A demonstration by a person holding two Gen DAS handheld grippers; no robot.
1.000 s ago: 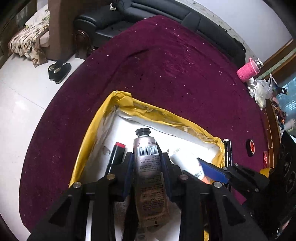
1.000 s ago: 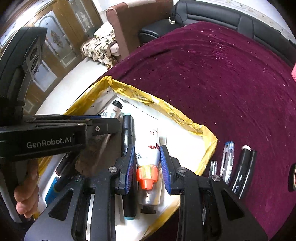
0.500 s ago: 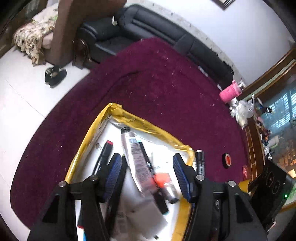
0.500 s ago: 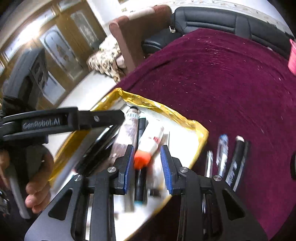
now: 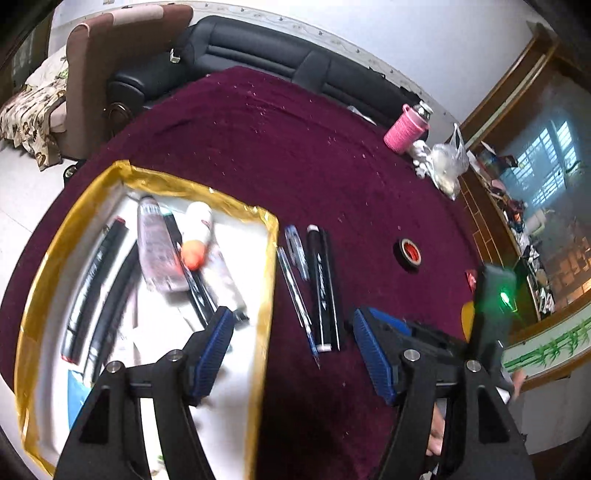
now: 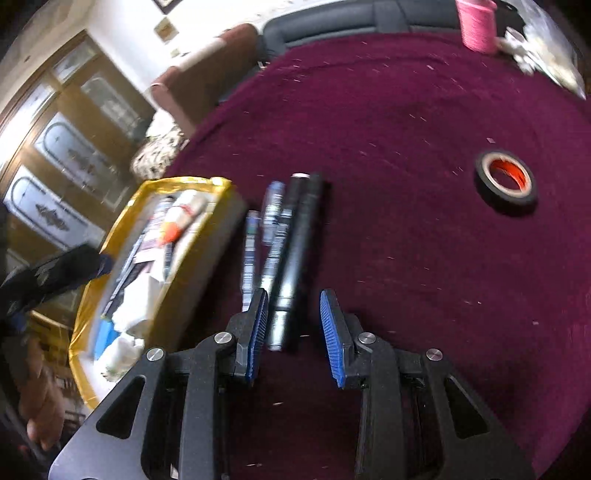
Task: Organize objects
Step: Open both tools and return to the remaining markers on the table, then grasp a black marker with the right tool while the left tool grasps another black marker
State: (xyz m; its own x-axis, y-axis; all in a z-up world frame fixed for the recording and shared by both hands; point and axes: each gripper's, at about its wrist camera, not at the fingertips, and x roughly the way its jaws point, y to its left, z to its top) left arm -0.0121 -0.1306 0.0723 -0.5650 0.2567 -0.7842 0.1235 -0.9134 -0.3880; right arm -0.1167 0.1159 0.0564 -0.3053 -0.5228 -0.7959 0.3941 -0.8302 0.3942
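Observation:
A yellow-rimmed box (image 5: 199, 192) (image 6: 184, 181) on the maroon cloth holds a grey tube (image 5: 155, 251), a white tube with an orange cap (image 5: 197, 236) (image 6: 177, 221) and several dark pens. Right of the box lie two blue pens (image 5: 295, 247) (image 6: 273, 206) and two black markers (image 5: 325, 288) (image 6: 299, 236). My left gripper (image 5: 293, 350) hangs above the box's right rim and the cloth, its jaws opening wide with nothing between them. My right gripper (image 6: 293, 332) stands open over the near ends of the markers, its pads not pressing on them.
A black tape roll with a red core (image 5: 410, 251) (image 6: 506, 181) lies to the right on the cloth. A pink bottle (image 5: 404, 129) (image 6: 476, 22) and a plastic bag (image 5: 447, 162) stand at the far edge. A black sofa (image 5: 258, 48) is behind the table.
The left gripper let go of the grey tube in the box, opened and moved right and up. The right gripper released the orange-capped tube and swung right over the markers.

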